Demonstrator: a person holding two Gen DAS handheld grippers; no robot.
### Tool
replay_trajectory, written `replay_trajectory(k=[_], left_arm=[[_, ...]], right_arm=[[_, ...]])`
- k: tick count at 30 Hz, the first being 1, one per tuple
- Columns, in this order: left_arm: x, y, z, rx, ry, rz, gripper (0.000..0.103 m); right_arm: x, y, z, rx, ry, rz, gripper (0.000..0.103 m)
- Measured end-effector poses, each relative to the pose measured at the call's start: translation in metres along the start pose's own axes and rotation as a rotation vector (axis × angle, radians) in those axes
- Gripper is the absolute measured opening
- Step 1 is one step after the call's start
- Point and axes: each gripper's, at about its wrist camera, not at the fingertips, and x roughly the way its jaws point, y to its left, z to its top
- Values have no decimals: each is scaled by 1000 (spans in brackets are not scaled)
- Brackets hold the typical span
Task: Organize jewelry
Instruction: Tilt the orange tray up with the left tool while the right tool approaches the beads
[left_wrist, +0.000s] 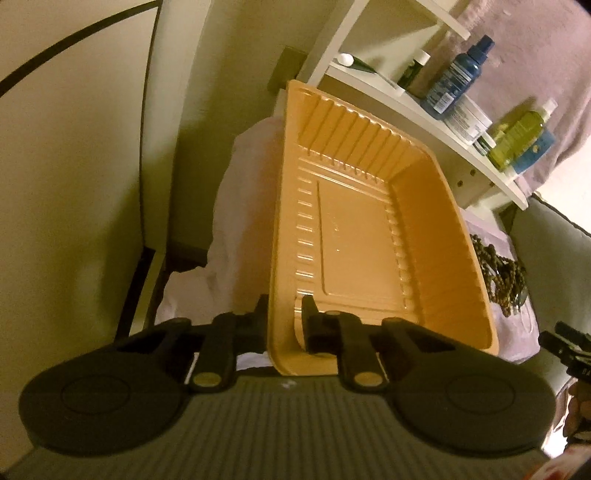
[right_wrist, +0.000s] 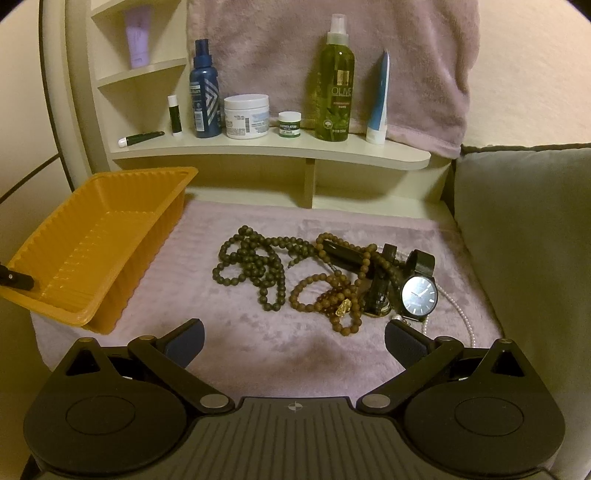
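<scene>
Gripping the near rim of an orange plastic tray (left_wrist: 354, 236), the left gripper (left_wrist: 284, 314) has one finger outside the wall and the other inside, clamped on it. The tray tilts up ahead of the fingers, with nothing inside. Past its right edge lies a dark bead necklace (left_wrist: 502, 273) on a lilac towel (left_wrist: 517, 325).

From the right wrist view, the right gripper (right_wrist: 295, 338) hangs over the lilac towel (right_wrist: 258, 354) with its fingers spread wide apart, holding nothing. Just ahead of them sits the jewelry heap: a dark bead necklace (right_wrist: 255, 266), brown bead bracelets (right_wrist: 332, 295), a black wristwatch (right_wrist: 419, 295) and a pearl strand (right_wrist: 461, 314) (partly hidden behind the right finger). The orange tray (right_wrist: 92, 251) stands tilted to the left, its near rim pinched by the left gripper (right_wrist: 14, 282). Beyond, a shelf (right_wrist: 277, 149) carries bottles and jars.
</scene>
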Motion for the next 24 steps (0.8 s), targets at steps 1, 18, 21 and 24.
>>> replay_trajectory(k=[1,18,21,24], left_arm=[[-1,-1,0,1,-2,6,14],[-32,-74,11,137,-93,163,11],[-34,-90,12,168,-107,193,11],[-34,-106,10,217,-116,224,11]], right_arm=[[1,-1,0,3,0,1,103],[19,-19,3,62,-40,36,103],[23,-24,3,81,-50,43,103],[26,-30,2,100,-66,49,103]])
